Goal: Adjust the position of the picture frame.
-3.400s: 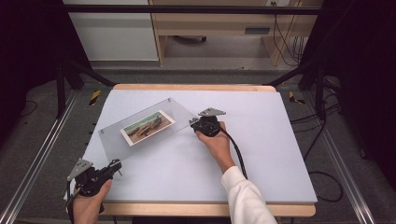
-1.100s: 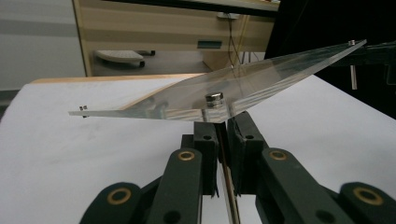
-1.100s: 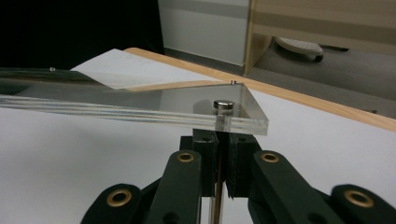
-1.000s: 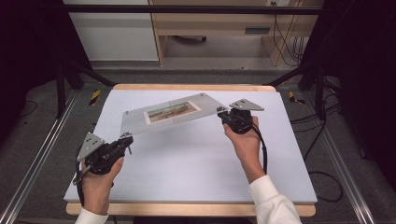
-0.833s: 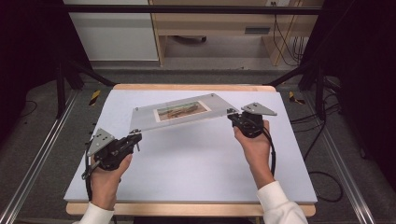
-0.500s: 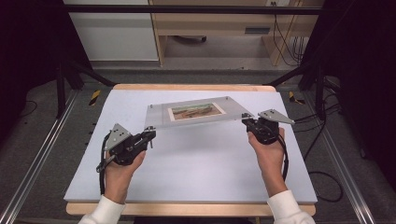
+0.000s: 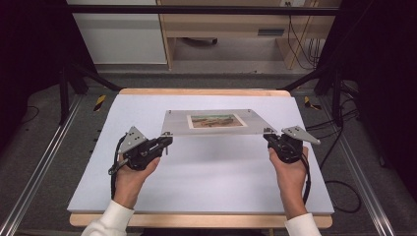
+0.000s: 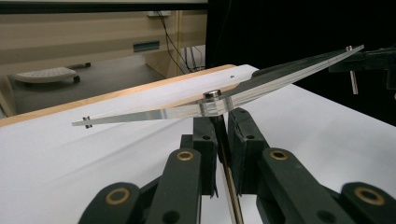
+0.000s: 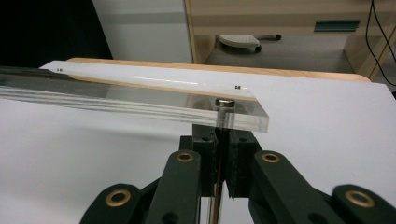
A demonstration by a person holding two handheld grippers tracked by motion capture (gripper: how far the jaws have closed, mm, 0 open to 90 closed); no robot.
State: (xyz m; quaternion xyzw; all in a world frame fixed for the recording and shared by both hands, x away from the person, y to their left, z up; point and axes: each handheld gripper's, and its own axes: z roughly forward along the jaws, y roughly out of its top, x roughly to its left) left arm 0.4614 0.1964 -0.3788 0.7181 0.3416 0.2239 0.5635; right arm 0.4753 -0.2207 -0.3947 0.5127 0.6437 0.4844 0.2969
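Observation:
A clear acrylic picture frame [image 7: 216, 127] with a landscape photo [image 7: 217, 120] in it hangs level above the white table top [image 7: 206, 182]. My left gripper [image 7: 166, 140] is shut on the metal post at its near left corner. My right gripper [image 7: 268, 136] is shut on the post at its near right corner. In the left gripper view the jaws [image 8: 220, 126] pinch under the silver post head [image 8: 213, 94], and the frame [image 8: 280, 74] runs off to the right gripper [image 8: 373, 60]. In the right gripper view the gripper [image 9: 223, 133] clamps the post [image 9: 224, 103] under the frame's corner [image 9: 140, 105].
The wooden table edge [image 7: 206, 92] runs behind the frame. Metal rails [image 7: 44, 162] flank the table on both sides. Cables [image 7: 339, 187] lie on the floor at the right. A wooden cabinet [image 7: 231, 24] stands beyond the table.
The frame, earlier flat on the table at the left with just the right gripper at it, is now lifted between both grippers and has travelled right to the table's middle.

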